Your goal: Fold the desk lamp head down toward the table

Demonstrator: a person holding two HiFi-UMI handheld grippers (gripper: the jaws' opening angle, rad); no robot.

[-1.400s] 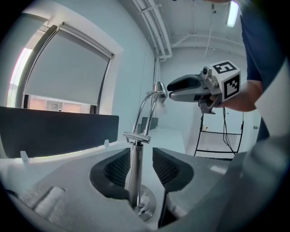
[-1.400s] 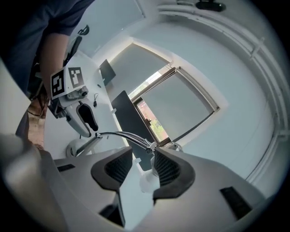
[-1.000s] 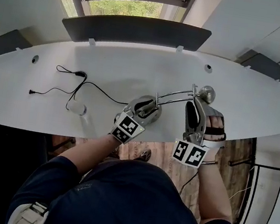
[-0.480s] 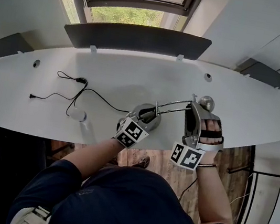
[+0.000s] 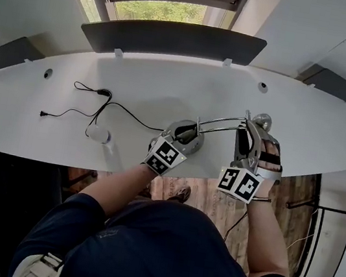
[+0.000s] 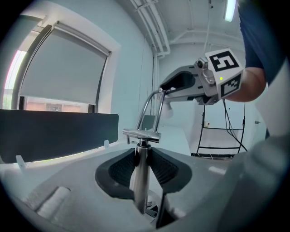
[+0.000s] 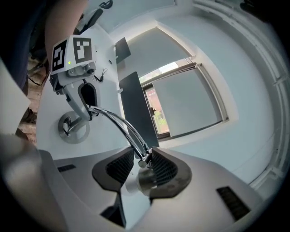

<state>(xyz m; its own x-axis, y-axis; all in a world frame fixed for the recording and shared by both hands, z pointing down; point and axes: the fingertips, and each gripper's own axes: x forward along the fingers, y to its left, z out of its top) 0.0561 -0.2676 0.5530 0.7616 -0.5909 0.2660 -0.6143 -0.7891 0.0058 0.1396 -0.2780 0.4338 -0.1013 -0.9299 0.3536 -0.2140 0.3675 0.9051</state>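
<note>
A chrome desk lamp stands on the white desk (image 5: pixel 169 81). It has a round base (image 5: pixel 188 145) and two curved rods (image 5: pixel 218 124) that run right to the lamp head (image 5: pixel 263 121). My left gripper (image 5: pixel 183 136) is at the base. In the left gripper view its jaws have just been closing, and the pads now press on the upright post (image 6: pixel 141 181). My right gripper (image 5: pixel 253 125) is at the far end of the rods. Its jaws have also just closed, and in the right gripper view they pinch the lamp head (image 7: pixel 147 180) at its joint.
A black cable (image 5: pixel 93 105) and a small white puck (image 5: pixel 97 134) lie left of the lamp. A dark panel (image 5: pixel 173 36) stands along the desk's back edge, below a window (image 5: pixel 162 8). The lamp base sits close to the desk's front edge. A metal rack (image 5: pixel 330 259) stands at the right.
Both grippers' jaws have narrowed onto the lamp, the left on the post and the right on the head. The right gripper has rolled slightly. The lamp has not visibly moved.
</note>
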